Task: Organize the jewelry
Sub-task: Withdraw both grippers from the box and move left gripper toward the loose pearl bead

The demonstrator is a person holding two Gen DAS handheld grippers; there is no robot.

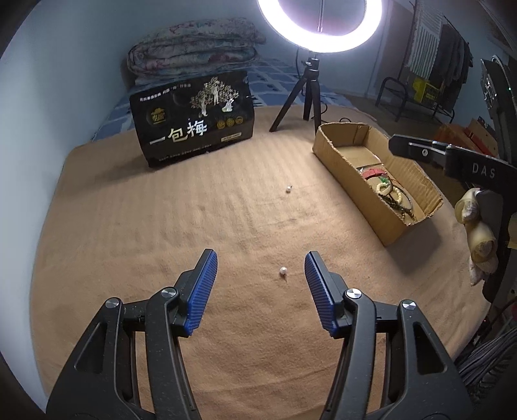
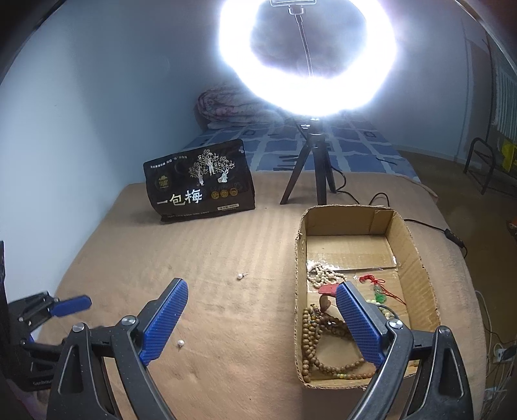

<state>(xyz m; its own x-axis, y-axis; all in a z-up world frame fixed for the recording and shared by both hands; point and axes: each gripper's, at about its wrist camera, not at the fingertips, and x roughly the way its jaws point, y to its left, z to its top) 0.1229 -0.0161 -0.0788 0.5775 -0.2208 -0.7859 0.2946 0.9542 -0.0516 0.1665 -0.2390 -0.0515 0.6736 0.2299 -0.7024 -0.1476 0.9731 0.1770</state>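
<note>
**Left wrist view: pearl earring between parted fingers on a tan blanket**

The left gripper (image 1: 260,261) hangs over a tan blanket (image 1: 161,226) with faint woven stripes, its blue pads spread apart and holding nothing. A small pearl earring (image 1: 283,271) lies on the blanket between the two fingers, nearer the right-hand one and touching neither. A second pearl earring (image 1: 288,189) rests farther off, toward the middle of the blanket.

To the right stands an open cardboard box (image 1: 342,155) holding a wooden bead strand (image 2: 323,342), a pale bead strand (image 2: 323,274) and a green pendant on red cord (image 2: 379,292). The right gripper (image 2: 261,287) is also wide open and empty, one finger over the blanket, the other in front of the box.

At the back, a black snack bag (image 1: 194,126) stands upright beside a ring light (image 1: 320,26) on a small tripod (image 1: 307,93). Behind them lie a blue checked sheet (image 2: 355,142) and a folded floral quilt (image 1: 194,45) against a pale blue wall (image 1: 64,64).
</note>
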